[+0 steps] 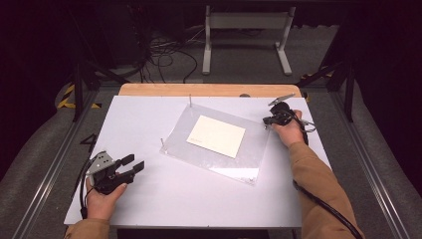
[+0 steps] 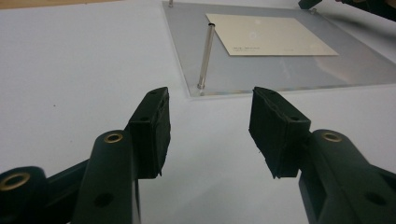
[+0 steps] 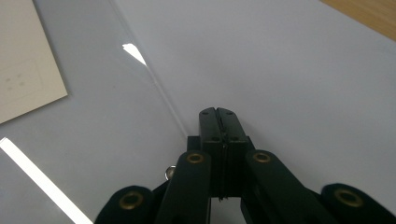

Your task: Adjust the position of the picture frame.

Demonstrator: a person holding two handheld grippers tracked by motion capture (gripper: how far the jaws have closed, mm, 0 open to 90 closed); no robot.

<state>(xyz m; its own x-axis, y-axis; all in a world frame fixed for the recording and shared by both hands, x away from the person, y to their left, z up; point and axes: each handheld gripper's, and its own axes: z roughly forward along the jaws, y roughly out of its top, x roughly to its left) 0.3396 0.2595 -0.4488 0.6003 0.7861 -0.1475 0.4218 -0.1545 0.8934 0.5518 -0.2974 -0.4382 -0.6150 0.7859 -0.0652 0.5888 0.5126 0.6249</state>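
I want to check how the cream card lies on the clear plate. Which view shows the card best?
The high view: the whole cream card lies flat on the clear plate, all four edges visible. The left gripper view shows it foreshortened; the right gripper view catches one corner.

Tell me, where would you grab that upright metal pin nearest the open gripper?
Probably mid-shaft on the pin, coming level from the near side, where the left gripper already faces it. The pin is thin, stands nearly upright at the clear plate's corner, and its shaft is bare, so open jaws could straddle it.
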